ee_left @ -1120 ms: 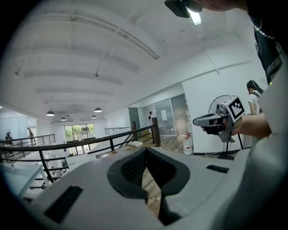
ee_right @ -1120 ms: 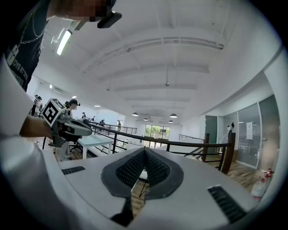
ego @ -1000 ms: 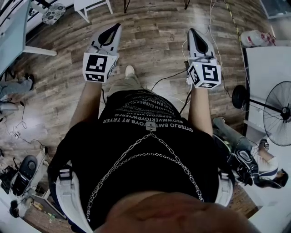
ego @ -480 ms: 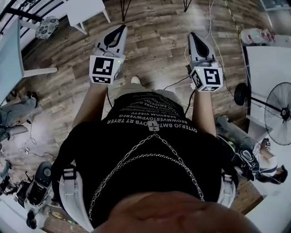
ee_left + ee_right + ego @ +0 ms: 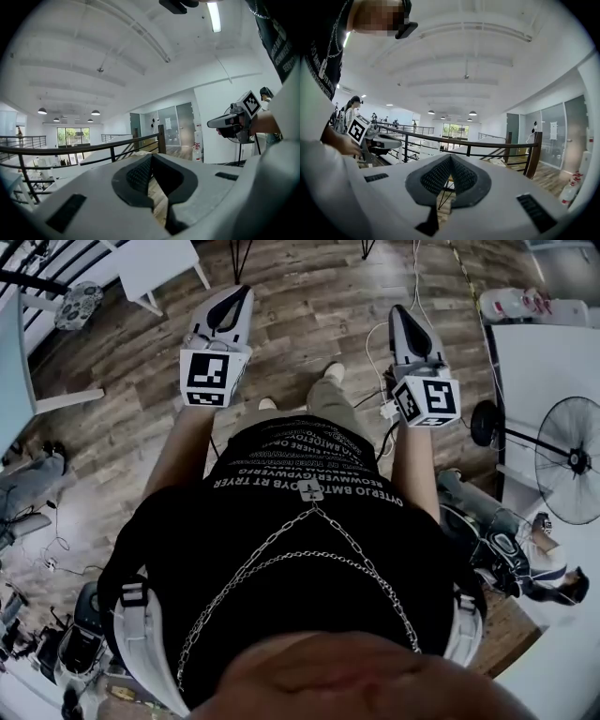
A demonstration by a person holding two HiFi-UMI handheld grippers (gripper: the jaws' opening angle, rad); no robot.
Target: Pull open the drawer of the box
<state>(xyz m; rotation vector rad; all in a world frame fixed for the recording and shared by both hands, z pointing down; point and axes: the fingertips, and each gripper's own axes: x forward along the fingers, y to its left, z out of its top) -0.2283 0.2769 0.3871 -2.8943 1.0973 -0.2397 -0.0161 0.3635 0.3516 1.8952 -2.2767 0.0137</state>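
Observation:
No box or drawer shows in any view. In the head view my left gripper (image 5: 239, 292) and right gripper (image 5: 397, 311) are held out level in front of the person's body, above the wooden floor (image 5: 309, 306). Both are shut with nothing between the jaws. In the left gripper view the pads meet at the tip (image 5: 151, 157), and the right gripper (image 5: 212, 124) shows off to the right. In the right gripper view the pads also meet (image 5: 450, 158), with the left gripper (image 5: 399, 138) at the left.
A white table (image 5: 553, 362) and a standing fan (image 5: 568, 461) stand at the right. White furniture legs (image 5: 155, 273) are at the far left, and cables (image 5: 373, 338) trail across the floor. A dark railing (image 5: 487, 148) runs ahead. Equipment sits at the lower left (image 5: 80, 648).
The person has walked on: the floor, the white furniture and the fan have shifted in the head view, and a foot has stepped forward. Both grippers stay shut and held out as before.

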